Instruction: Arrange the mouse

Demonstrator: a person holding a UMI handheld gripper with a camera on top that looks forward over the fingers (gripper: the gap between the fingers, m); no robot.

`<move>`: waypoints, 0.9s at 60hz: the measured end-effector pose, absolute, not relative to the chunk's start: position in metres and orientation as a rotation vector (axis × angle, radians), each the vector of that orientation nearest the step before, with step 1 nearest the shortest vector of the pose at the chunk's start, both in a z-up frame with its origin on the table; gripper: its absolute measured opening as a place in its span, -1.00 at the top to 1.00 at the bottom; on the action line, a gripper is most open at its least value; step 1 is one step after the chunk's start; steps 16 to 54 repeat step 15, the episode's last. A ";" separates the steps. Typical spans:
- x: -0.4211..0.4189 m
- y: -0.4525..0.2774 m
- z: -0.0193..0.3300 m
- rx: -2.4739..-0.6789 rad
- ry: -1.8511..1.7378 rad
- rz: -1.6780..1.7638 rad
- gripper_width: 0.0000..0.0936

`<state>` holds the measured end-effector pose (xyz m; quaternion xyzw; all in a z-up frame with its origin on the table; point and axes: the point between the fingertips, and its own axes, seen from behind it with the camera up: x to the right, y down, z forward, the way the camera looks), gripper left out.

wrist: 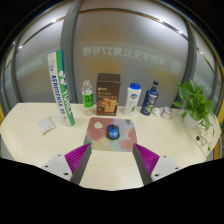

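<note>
The gripper, spread wide and empty, faces the mouse lying just ahead on its mat.

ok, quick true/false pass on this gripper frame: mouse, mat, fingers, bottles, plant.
1. The dark blue computer mouse lies on the multicoloured rectangular mouse mat. True.
2. The gripper is shut on the mouse. False: the fingers are open, and the mouse lies ahead of them.
3. A green leafy potted plant stands right of the bottles. True.
4. The dark blue bottle lies on its side. False: it stands upright.
5. A brown box stands behind the mat. True.
</note>
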<state>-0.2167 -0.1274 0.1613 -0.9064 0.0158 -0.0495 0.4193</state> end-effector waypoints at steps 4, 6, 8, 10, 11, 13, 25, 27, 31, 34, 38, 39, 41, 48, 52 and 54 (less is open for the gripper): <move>-0.219 -0.136 0.165 -2.271 0.038 -0.123 -0.82; -0.221 -0.140 0.166 -2.272 0.038 -0.120 -0.82; -0.223 -0.143 0.166 -2.274 0.042 -0.119 -0.82; -0.223 -0.145 0.166 -2.272 0.038 -0.120 -0.82; -0.223 -0.146 0.167 -2.270 0.035 -0.122 -0.82; -0.223 -0.147 0.168 -2.269 0.028 -0.129 -0.82; -0.223 -0.148 0.169 -2.270 0.022 -0.135 -0.82; -0.223 -0.148 0.169 -2.270 0.022 -0.135 -0.82; -0.223 -0.148 0.169 -2.270 0.022 -0.135 -0.82; -0.223 -0.148 0.169 -2.270 0.022 -0.135 -0.82; -0.223 -0.148 0.169 -2.270 0.022 -0.135 -0.82; -0.223 -0.148 0.169 -2.270 0.022 -0.135 -0.82; -0.223 -0.148 0.169 -2.270 0.022 -0.135 -0.82; -0.223 -0.148 0.169 -2.270 0.022 -0.135 -0.82; -0.223 -0.148 0.169 -2.270 0.022 -0.135 -0.82; -0.223 -0.148 0.169 -2.270 0.022 -0.135 -0.82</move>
